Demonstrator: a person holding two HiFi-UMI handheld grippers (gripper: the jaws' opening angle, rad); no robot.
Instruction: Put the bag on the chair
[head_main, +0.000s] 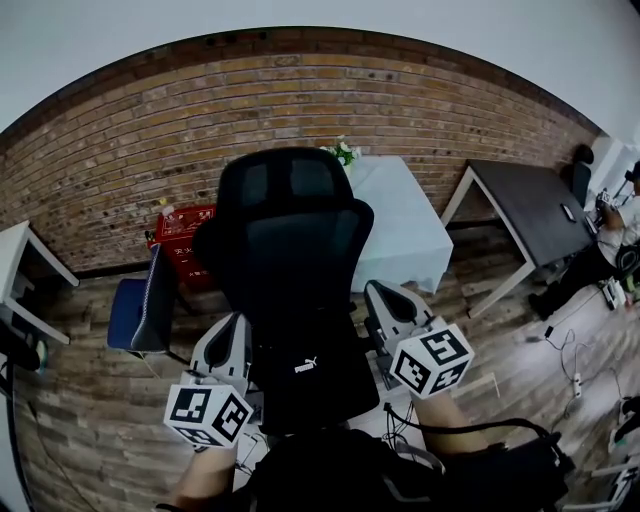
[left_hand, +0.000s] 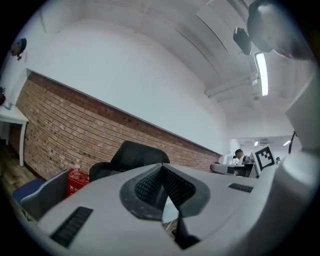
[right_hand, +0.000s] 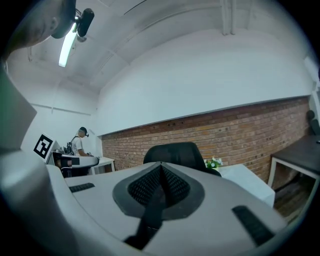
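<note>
1. Left gripper: jaws fully closed and pinching the left strap, which drops out dark below the pads. The gripper points about level.
2. Right gripper: jaws likewise closed flat on the right strap, a black band running down from between the pads.
3. Bag: black, hanging between the two grippers, directly in front of the backrest of the chair.
4. Judged reason for the hold: one strap per gripper keeps the bag level and square to the chair, so it can be brought over the seat without swinging or tipping.
5. The seat is hidden behind the bag, so whether the bag's base touches it cannot be told. Judged: placement is not complete, as both straps are pinched.
6. Surroundings: a cloth-covered counter stands just behind the chair, and a red crate sits to its left by the brick wall. Neither obstructs the approach
</note>
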